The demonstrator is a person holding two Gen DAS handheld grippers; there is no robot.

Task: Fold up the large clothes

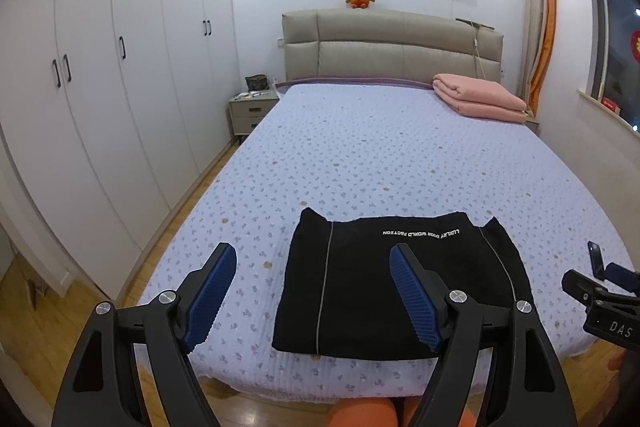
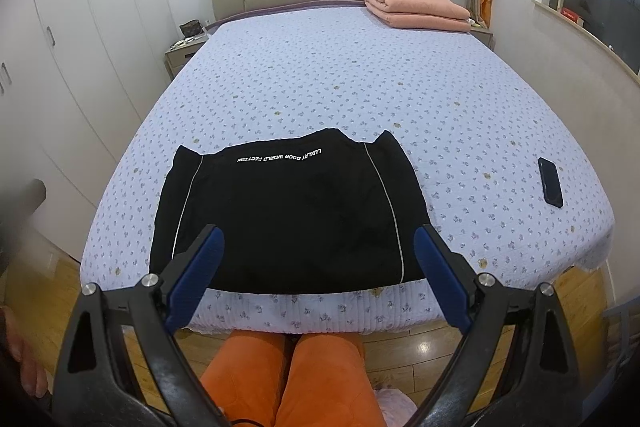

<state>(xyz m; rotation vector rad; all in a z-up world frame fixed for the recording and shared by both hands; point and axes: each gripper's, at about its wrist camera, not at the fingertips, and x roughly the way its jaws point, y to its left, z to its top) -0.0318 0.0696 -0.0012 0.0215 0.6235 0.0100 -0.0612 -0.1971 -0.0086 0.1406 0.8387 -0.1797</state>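
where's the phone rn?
The phone lies flat on the bedspread, right side of the right wrist view near the bed's right edge, apart from the folded black garment.

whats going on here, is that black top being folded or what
A person in orange trousers stands at the foot of the bed with a gripper in each hand. The black garment lies folded into a flat rectangle near the edge. The left gripper and right gripper hover open above it, holding nothing.
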